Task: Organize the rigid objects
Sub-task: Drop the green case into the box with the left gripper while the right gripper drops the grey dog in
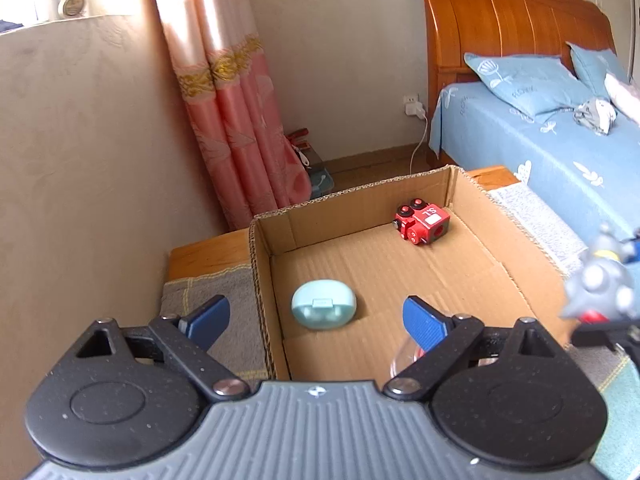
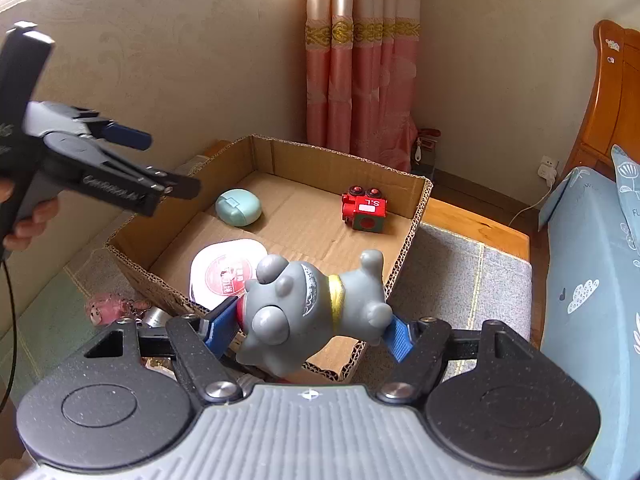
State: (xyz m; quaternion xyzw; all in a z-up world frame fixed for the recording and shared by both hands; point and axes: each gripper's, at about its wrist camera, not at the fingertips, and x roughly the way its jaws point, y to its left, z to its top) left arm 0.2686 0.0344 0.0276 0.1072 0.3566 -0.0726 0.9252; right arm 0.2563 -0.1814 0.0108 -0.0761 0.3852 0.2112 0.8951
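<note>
- Grey toy (image 2: pixel 316 312): smooth moulded plastic, rounded knobbly limbs, gold collar, lying on its side above the box's near edge
- Right claw (image 2: pixel 314 330) grips the toy between ribbed blue pads (image 2: pixel 218 326)
- Left claw (image 1: pixel 316 318) spread wide, nothing between its pads, over the box
- Box (image 2: pixel 340 162): open corrugated cardboard, holding a glossy mint oval case (image 1: pixel 323 306), a boxy red train (image 1: pixel 422 222) and a flat white lid (image 2: pixel 224 268)

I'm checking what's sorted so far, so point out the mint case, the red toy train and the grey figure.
mint case (image 1: pixel 323 307), left wrist view, on its lid
red toy train (image 2: pixel 364 212), right wrist view, on its side
grey figure (image 2: pixel 316 304), right wrist view, on its body
</note>
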